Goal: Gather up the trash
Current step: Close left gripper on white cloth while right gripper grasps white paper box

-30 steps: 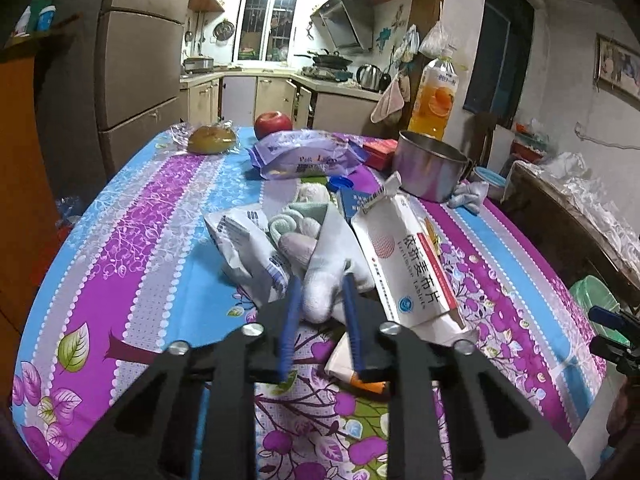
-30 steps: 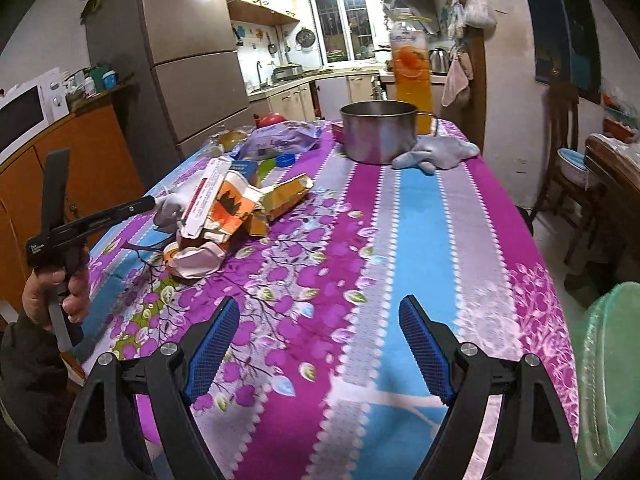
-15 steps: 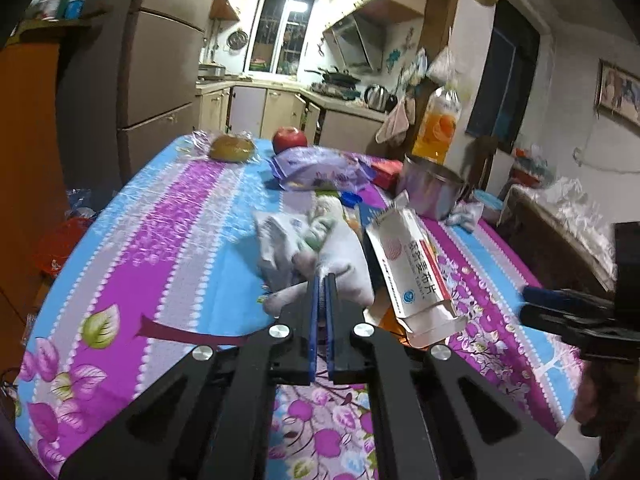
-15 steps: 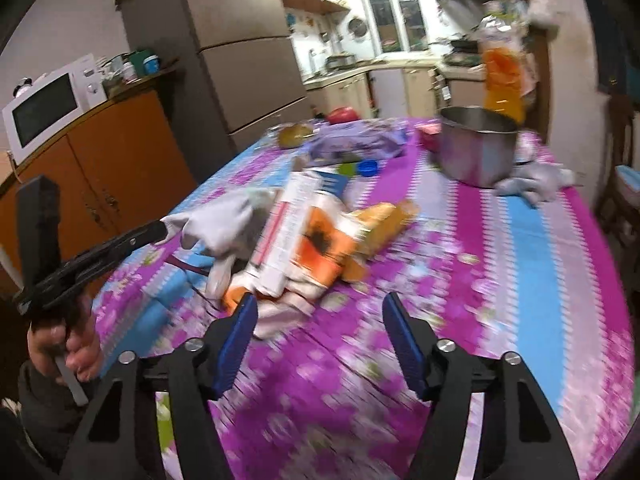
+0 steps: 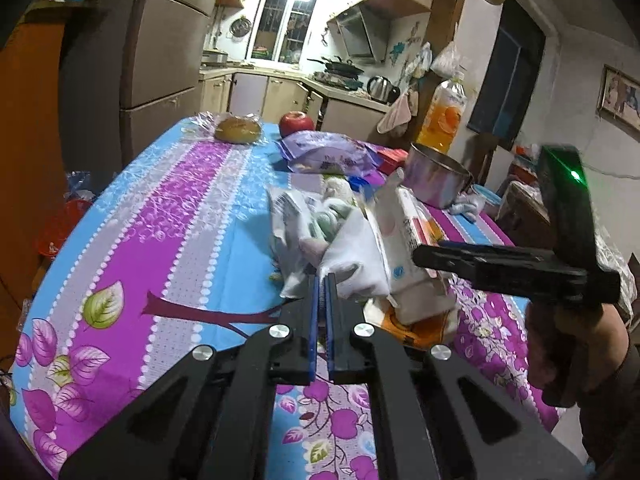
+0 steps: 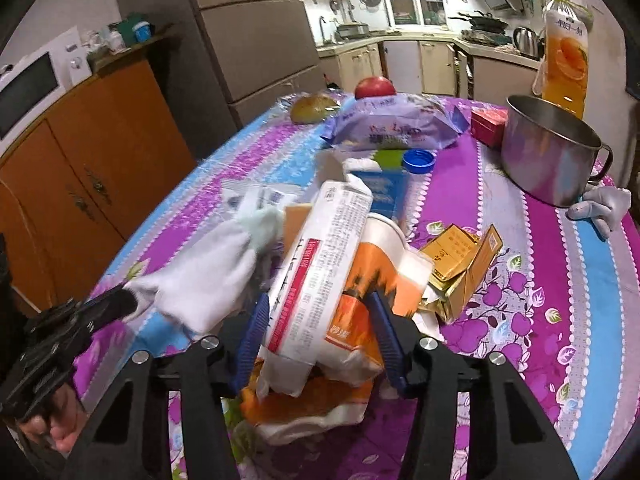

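Change: left hand-held gripper [image 5: 320,292] now clenched on white cloth glove [image 5: 356,260]; right hand-held gripper [image 6: 320,320], open, newly straddles white-and-orange crumpled wrappers [image 6: 320,300]; collection under way.

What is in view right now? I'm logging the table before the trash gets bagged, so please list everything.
white glove: 1, white, near table edge, pinched by the left gripper
white carton: 1, white with red stripe, between the right gripper's fingers
orange wrapper: 1, orange and white, under the carton
gold box: 1, gold, crumpled, right of the pile
blue carton: 1, blue, behind the pile
blue cap: 1, blue, mid table
purple bag: 1, purple, far side
red box: 1, red, beside the pot
metal pot: 1, steel, right side
apple: 1, red, far end
juice bottle: 1, orange, behind the pot
left gripper: 1, black, shut
right gripper: 1, black, open
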Motion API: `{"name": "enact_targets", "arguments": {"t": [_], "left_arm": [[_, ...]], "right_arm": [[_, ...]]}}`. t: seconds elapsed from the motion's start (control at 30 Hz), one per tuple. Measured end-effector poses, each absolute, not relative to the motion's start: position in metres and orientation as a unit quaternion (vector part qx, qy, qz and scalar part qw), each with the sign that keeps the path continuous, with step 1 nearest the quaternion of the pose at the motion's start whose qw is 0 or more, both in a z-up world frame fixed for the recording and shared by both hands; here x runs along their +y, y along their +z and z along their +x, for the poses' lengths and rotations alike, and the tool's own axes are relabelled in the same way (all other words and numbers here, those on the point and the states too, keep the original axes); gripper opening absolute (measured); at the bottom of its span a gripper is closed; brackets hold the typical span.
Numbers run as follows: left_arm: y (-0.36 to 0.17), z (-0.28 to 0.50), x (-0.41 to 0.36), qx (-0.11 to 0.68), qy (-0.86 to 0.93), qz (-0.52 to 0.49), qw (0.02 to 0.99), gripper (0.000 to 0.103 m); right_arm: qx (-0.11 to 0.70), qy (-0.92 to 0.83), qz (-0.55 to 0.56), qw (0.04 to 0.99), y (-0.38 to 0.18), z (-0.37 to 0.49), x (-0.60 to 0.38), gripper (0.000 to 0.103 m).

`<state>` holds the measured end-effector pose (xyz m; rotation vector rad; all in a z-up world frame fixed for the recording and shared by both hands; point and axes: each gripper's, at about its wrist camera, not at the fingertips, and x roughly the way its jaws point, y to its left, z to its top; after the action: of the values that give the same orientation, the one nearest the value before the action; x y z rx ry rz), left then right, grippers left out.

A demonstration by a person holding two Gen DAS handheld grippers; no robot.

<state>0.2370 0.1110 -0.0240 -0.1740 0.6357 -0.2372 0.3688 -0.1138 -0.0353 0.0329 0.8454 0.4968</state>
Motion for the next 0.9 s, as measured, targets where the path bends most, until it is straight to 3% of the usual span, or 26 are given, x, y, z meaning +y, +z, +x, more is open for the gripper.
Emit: {"name": "enact_targets", "arguments": {"t": [0.13,0.23,0.3,0.4,0.5,0.7,0.9], "left_arm": [[-0.034,0.24,0.106,0.323,-0.123,-0.087,0.934,0.002],[-0.039,0.243,0.11,0.328,-0.118,-0.089,0.933,0.002],[-0.042,0.243,0.116,0.329,-0.113,-0.095,0.933,0.002],[-0.042,0.242,0.124,0.329,-0.109,-0.102,0.933,0.002],[-0.045,0.244,0.126,0.333,-0.112,-0.107,0.93,0.002],[-0.046,0.245,0.119,0.334,-0.12,-0.106,0.929,0.002],[-0.024,0.233,0.107,0.298,-0.115,-0.087,0.943,0.002]], "right_arm": [[0.4,0.23,-0.005,0.887,-0.04,0.374,-0.105,0.053],[0.39,0.252,-0.03,0.885,-0.038,0.365,-0.094,0.042],[0.382,0.282,-0.051,0.879,-0.036,0.349,-0.085,0.041],[0.378,0.34,-0.027,0.861,-0.033,0.329,-0.094,0.039],[0.382,0.335,0.013,0.861,-0.032,0.328,-0.116,0.029],[0.379,0.299,0.026,0.875,-0.032,0.323,-0.14,0.027],[0.32,0.264,0.006,0.91,-0.008,0.3,-0.145,0.025]]}}
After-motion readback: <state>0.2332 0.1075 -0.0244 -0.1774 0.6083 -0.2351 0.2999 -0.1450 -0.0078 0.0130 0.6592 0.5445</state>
